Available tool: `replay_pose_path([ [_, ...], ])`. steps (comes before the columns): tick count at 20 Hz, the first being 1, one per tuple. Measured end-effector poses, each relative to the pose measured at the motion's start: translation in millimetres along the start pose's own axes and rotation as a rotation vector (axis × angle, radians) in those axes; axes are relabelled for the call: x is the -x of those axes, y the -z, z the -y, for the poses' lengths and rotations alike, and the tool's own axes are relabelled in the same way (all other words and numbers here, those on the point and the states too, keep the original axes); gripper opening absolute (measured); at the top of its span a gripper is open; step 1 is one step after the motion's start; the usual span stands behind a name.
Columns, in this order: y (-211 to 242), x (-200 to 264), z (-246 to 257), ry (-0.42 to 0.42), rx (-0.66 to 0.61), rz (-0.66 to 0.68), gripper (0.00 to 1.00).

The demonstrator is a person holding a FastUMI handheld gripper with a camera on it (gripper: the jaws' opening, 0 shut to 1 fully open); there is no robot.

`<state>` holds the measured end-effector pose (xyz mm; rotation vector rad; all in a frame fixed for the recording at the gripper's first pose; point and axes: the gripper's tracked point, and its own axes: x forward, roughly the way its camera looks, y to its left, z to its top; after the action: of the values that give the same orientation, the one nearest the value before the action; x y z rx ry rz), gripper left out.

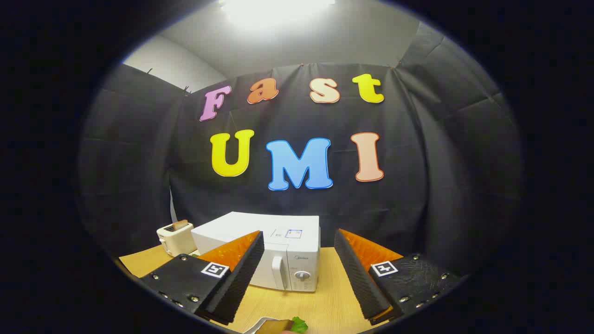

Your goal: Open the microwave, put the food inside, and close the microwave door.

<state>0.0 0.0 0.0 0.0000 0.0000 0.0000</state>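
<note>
The claw [299, 260] is held wide apart with nothing gripped, raised above the wooden surface [325, 306] and aimed at the microwave [278, 253], which stands closed just beyond and between the two fingers. Its door handle [277, 272] is seen as an upright bar beside the control knob [302, 275], near the left finger. The food [285, 325], which appears to be a sandwich with a green leaf on a pale plate, lies on the surface close below the claw, between the fingers. Judged from this, the door has yet to be opened. Several slips can be foreseen: the handle sits close to the knob, so the knob could be caught or turned if the approach is aimed slightly off; a light oven could be dragged across the surface if the door is pulled without a firm hold; and the plate, lying so near beneath the claw, could be knocked or the food tipped off as the claw is lowered or swung. A toaster [176, 239] stands just beside the microwave on its left and could be nudged by a wide-swinging door or finger. Much is left uncertain: the food is cut off so that its full shape cannot be made out, part of the microwave front is hidden behind the left finger, and the hinge side of the door cannot be told.
</note>
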Motion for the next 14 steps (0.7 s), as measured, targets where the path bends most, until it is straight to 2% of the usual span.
replay_pose_path([
  [5,13,-3,1,-0.004,-0.013,-0.023,0.96],
  [14,10,-5,-5,-0.009,-0.003,0.001,0.96],
])
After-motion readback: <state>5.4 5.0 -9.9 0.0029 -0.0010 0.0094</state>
